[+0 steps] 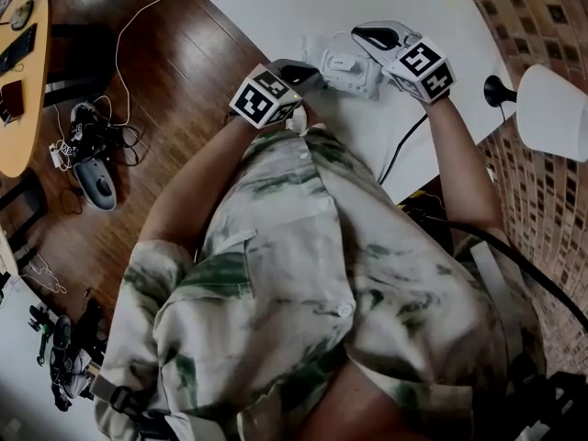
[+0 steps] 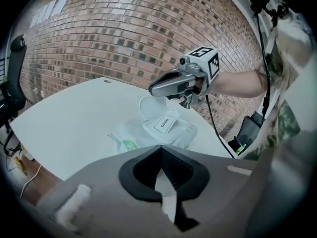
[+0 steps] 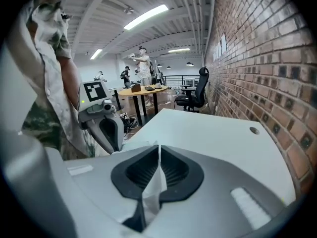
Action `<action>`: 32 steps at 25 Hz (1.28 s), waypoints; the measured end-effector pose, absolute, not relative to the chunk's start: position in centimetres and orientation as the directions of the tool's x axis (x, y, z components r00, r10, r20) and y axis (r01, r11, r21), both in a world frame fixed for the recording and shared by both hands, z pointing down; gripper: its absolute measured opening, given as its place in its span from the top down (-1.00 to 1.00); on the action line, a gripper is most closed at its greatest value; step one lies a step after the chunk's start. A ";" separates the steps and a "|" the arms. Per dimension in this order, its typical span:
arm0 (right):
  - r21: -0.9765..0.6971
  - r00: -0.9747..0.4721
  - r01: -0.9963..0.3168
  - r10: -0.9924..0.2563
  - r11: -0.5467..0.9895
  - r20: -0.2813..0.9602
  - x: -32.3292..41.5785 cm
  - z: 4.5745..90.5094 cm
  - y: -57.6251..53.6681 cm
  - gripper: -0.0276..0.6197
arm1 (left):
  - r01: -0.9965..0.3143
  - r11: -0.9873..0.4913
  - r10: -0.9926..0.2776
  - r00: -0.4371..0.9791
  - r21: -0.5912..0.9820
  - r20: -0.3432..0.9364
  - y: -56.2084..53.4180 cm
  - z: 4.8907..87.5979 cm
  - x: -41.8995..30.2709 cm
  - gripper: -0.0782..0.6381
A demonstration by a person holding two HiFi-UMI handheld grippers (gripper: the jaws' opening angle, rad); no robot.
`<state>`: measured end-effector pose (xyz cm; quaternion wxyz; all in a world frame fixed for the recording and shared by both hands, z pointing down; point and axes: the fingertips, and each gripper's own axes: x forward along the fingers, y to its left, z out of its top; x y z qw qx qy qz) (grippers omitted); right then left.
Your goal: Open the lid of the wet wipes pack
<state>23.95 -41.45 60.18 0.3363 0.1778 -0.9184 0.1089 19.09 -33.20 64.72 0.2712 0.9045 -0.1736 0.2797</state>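
The white wet wipes pack (image 1: 347,67) lies on the white table (image 1: 276,7) between both grippers. In the left gripper view its round clear lid (image 2: 150,105) stands raised behind a sticker marked OPEN (image 2: 165,123). My left gripper (image 1: 308,70) is at the pack's near end; its jaws (image 2: 159,148) are shut on a white strip of the pack. My right gripper (image 1: 365,37) hangs over the far end (image 2: 187,102). Its jaws (image 3: 158,148) are shut on a thin white fold (image 3: 154,182), apparently the pack's film. The left gripper (image 3: 111,133) faces it.
A black cable (image 1: 404,150) runs across the table to the near edge. A white lamp (image 1: 551,108) stands at the right by the brick wall (image 2: 124,38). Wooden floor with cables lies left of the table. A black office chair (image 3: 195,95) stands beyond the table's far end.
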 end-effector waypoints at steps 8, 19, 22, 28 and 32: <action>-0.303 -0.757 -0.440 -0.168 0.845 0.632 24.8 63.9 -43.7 0.84 | -0.493 -0.772 -0.177 0.773 0.401 0.609 -33.2 64.9 18.9 0.79; -0.403 -0.787 -0.460 -0.154 0.791 0.597 24.8 65.8 -43.7 0.84 | -0.511 -0.765 -0.198 0.766 0.392 0.612 -33.2 64.4 18.8 0.79; -0.397 -0.781 -0.462 -0.153 0.793 0.605 24.7 66.2 -43.4 0.91 | -0.508 -0.770 -0.195 0.763 0.385 0.616 -33.1 64.4 18.8 0.78; -0.363 -0.774 -0.484 -0.196 0.796 0.603 25.2 65.7 -44.0 0.91 | -0.489 -0.783 -0.164 0.758 0.384 0.631 -33.1 64.5 19.0 0.78; -0.332 -0.766 -0.516 -0.252 0.789 0.592 25.9 65.0 -44.3 0.91 | -0.477 -0.785 -0.169 0.778 0.395 0.604 -33.2 64.1 19.2 0.78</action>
